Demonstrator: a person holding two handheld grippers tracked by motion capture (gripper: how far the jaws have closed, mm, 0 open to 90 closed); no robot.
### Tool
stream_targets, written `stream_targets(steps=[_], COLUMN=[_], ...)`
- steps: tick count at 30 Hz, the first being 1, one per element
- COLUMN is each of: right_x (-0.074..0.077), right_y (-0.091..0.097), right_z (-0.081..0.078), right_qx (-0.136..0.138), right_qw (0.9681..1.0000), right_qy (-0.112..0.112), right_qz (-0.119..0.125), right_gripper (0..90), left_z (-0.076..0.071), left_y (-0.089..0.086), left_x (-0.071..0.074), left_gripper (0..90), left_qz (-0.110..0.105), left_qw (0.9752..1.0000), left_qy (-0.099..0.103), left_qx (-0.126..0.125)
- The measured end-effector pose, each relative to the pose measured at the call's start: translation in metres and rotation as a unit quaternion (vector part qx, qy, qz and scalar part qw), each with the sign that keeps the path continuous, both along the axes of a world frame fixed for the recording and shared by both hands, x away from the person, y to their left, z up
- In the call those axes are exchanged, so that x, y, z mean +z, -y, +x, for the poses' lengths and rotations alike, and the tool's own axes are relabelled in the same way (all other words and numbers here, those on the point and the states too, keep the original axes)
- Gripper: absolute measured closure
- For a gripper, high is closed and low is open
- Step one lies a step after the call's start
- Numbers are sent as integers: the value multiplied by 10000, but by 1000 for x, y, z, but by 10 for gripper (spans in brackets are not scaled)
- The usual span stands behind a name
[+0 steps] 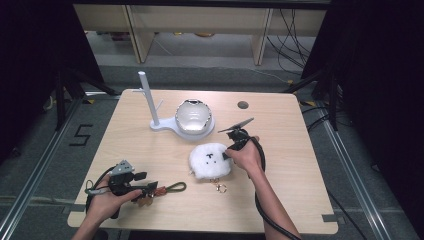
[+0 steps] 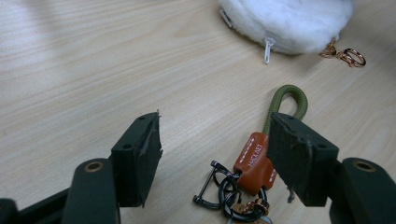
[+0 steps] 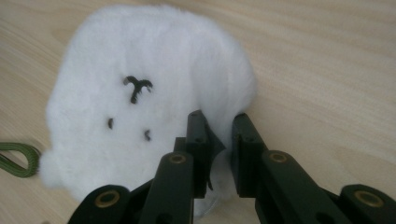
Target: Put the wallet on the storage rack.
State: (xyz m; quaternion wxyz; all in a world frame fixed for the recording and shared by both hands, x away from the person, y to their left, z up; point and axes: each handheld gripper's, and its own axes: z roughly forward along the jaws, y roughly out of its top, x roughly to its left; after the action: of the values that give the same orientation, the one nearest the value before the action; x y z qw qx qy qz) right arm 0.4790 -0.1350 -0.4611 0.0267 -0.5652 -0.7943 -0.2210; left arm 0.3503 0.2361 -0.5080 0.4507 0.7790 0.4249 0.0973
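Note:
A white fluffy pouch (image 1: 209,160) with a small stitched face lies flat at the table's middle, and it is close up in the right gripper view (image 3: 140,93). My right gripper (image 1: 226,155) (image 3: 219,126) is shut on its right edge, with white fluff pinched between the pads. A gold clasp (image 1: 220,188) (image 2: 348,53) trails from the pouch's near side. At the front left lies a keychain (image 1: 167,188) with an orange leather tab (image 2: 252,161), a green cord loop (image 2: 289,100) and dark metal rings. My left gripper (image 1: 150,187) (image 2: 215,135) stands open around the tab, which lies by the right pad.
A white peg stand (image 1: 150,102) rises at the back of the wooden table (image 1: 290,165). A shiny silver-white shell-shaped pouch (image 1: 192,116) rests on its base. A round cable hole (image 1: 243,105) sits at the back right. Dark curtains flank the table.

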Motion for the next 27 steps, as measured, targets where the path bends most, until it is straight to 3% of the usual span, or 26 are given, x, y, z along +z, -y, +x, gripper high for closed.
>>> stream_targets(steps=[1, 2, 3, 4, 6, 7, 8, 9, 10, 11, 12, 20, 24, 27], right_x=[0, 5, 5, 12, 17, 20, 27, 27, 34, 34, 40, 57, 67, 73], right_y=[0, 3, 3, 5, 4, 5, 9, 9, 9, 9, 11, 18, 18, 19], right_z=[0, -2, -2, -5, -7, -8, -10, -10, -12, -12, -13, -15, -19, -19], right_qx=[0, 36, 36, 76, 9, 38, 185, 185, 216, 216, 257, 236, 56, 53], right_qw=[10000, 9995, 9995, 9983, 9980, 9971, 9943, 9943, 9920, 9920, 9895, 9845, 9833, 9798], right_qy=[0, 319, 319, 579, 627, 761, 1045, 1045, 1244, 1244, 1417, 1721, 1783, 1970], right_qz=[0, -70, -70, -28, 83, 42, 75, 75, 89, 89, 131, 258, 348, 326], right_gripper=[808, 811, 811, 812, 812, 813, 814, 814, 814, 814, 815, 816, 817, 816], left_z=[0, 0, 0, 0, 0, 0, 0, 0, 0, 0, 0, 0, 0, 0], left_y=[0, 0, 0, 0, 0, 0, 0, 0, 0, 0, 0, -1, -2, -3], left_x=[0, 0, 0, 0, 0, 0, 0, 0, 0, 0, 0, 0, 1, 1], left_gripper=[346, 346, 346, 346, 346, 346, 346, 346, 346, 346, 346, 346, 347, 347], left_qz=[0, 2, 2, 2, -1, -5, 14, 14, -4, -4, -11, 5, -22, -23], left_qw=[10000, 10000, 10000, 10000, 10000, 10000, 10000, 10000, 10000, 10000, 10000, 10000, 10000, 9999], left_qy=[0, -9, -9, -12, -11, -10, 1, 1, -4, -4, 8, 9, 55, 79], left_qx=[0, 17, 17, 19, 23, 24, 10, 10, 9, 9, 11, 33, 60, 101])
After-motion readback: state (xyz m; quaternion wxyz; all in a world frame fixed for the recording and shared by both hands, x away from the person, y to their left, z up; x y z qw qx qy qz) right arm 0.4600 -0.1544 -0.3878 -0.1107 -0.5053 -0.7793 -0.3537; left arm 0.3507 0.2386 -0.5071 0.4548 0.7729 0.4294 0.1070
